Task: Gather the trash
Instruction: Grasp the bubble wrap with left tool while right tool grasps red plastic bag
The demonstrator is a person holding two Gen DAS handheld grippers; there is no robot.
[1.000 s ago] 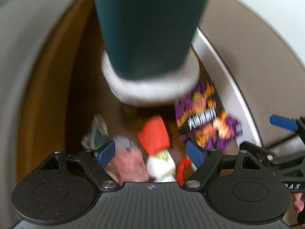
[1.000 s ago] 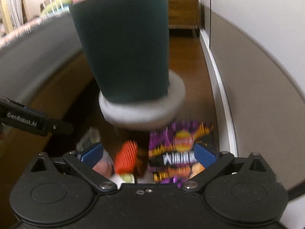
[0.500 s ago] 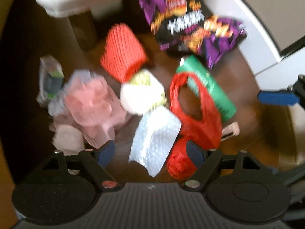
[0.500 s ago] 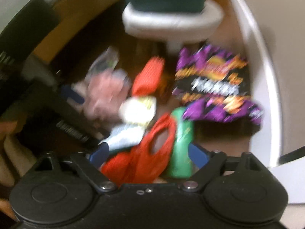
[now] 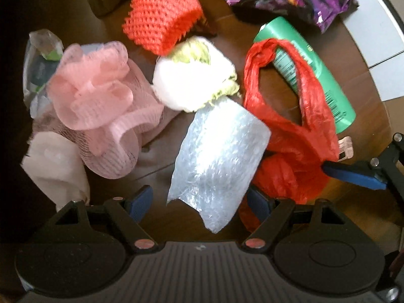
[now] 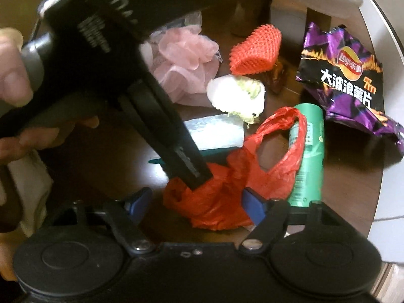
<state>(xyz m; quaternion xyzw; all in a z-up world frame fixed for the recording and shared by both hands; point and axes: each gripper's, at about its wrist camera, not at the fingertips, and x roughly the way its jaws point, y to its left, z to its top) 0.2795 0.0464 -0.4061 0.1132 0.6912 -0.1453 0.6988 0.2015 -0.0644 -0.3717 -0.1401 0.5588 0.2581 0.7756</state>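
1. The trash lies scattered on a dark wooden floor (image 5: pixel 285 96).
2. The left tool (image 5: pixel 199 200) hangs jaws apart over a crinkly bubble wrap sheet (image 5: pixel 217 156), gripping nothing.
3. The right tool (image 6: pixel 195 203) is closing its jaws around a crumpled red plastic bag (image 6: pixel 227 189), pads not visibly pressing.
4. A smooth green bottle (image 6: pixel 308 156) threads the bag's handle.
5. Nearby: a pink mesh sponge (image 5: pixel 101 106), an orange foam net (image 5: pixel 161 15) and a glossy purple chip bag (image 6: pixel 346 75).

One red bag (image 5: pixel 290 156), one green bottle (image 5: pixel 325 80), one chip bag (image 6: pixel 348 75), one bubble wrap (image 5: pixel 217 161), two claws.
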